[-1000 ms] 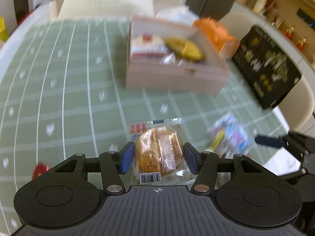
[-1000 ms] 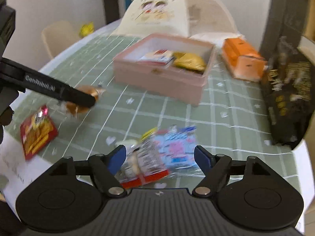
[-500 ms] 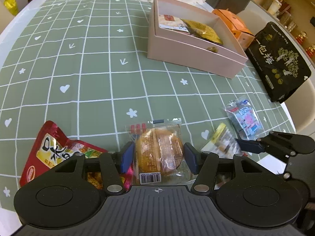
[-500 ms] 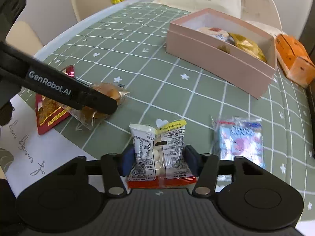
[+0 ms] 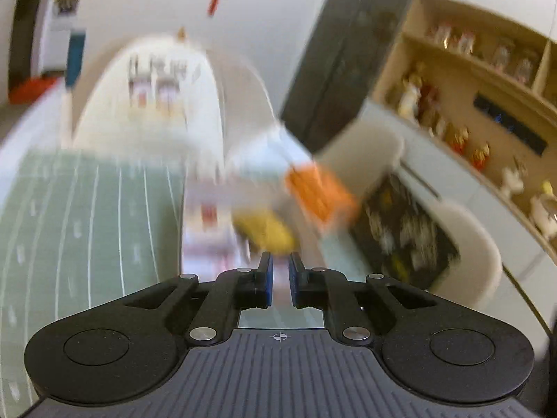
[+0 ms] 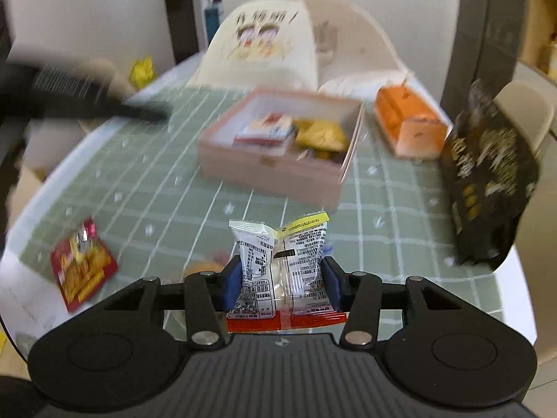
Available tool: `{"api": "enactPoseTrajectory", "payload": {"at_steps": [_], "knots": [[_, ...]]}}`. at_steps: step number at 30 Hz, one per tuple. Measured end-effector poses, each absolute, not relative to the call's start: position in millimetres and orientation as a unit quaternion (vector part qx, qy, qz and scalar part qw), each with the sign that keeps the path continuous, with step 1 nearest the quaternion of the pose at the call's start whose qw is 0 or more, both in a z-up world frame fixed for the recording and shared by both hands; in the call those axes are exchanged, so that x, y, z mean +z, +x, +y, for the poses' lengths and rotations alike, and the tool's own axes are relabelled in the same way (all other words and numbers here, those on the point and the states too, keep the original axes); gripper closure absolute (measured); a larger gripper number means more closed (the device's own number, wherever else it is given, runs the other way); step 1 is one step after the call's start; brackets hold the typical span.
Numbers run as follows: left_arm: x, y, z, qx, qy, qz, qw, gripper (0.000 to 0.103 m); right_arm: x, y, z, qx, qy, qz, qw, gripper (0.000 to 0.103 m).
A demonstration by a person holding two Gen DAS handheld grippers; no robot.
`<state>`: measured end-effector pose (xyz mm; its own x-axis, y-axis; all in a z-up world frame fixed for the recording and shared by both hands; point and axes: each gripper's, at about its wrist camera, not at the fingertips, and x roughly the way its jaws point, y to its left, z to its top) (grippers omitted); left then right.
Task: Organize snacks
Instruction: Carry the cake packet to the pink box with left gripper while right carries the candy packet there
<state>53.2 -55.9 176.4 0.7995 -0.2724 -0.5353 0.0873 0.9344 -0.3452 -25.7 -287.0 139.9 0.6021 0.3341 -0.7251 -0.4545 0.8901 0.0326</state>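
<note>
Holding a white snack packet [image 6: 282, 267] between its blue pads, the right gripper [image 6: 281, 280] is above the green cloth [image 6: 146, 188], in front of the pink box [image 6: 278, 170]. The box holds a red-white pack [image 6: 266, 129] and a yellow bag [image 6: 322, 134]. A red packet [image 6: 83, 264] lies left of the box, nearer the camera. The left gripper [image 5: 280, 276] has its jaws narrow with nothing between them; its view is blurred, with the box just ahead.

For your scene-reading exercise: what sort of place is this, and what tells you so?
Probably a home dining room: a table with a green checked cloth, chairs around it, and a shelf of jars and figurines.
</note>
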Motion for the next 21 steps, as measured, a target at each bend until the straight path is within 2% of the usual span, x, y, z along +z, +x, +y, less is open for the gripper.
{"api": "enactPoseTrajectory", "payload": {"at_steps": [4,12,18,21], "knots": [[172,69,-68,-0.128,-0.154,0.324,0.925,0.085,143,-28,-291,0.213,-0.08,0.378,0.897,0.055],[79,23,-134,-0.207,-0.021,0.454,0.866,0.081,96,-28,-309,0.167,-0.076,0.437,0.88,0.055],[45,-3,-173,-0.201,0.104,0.455,0.861,0.078,79,-18,-315,0.142,-0.072,0.454,0.877,0.055],[43,-10,-182,-0.226,0.134,0.439,0.859,0.075,78,-17,-315,0.139,-0.07,0.455,0.877,0.055]]}}
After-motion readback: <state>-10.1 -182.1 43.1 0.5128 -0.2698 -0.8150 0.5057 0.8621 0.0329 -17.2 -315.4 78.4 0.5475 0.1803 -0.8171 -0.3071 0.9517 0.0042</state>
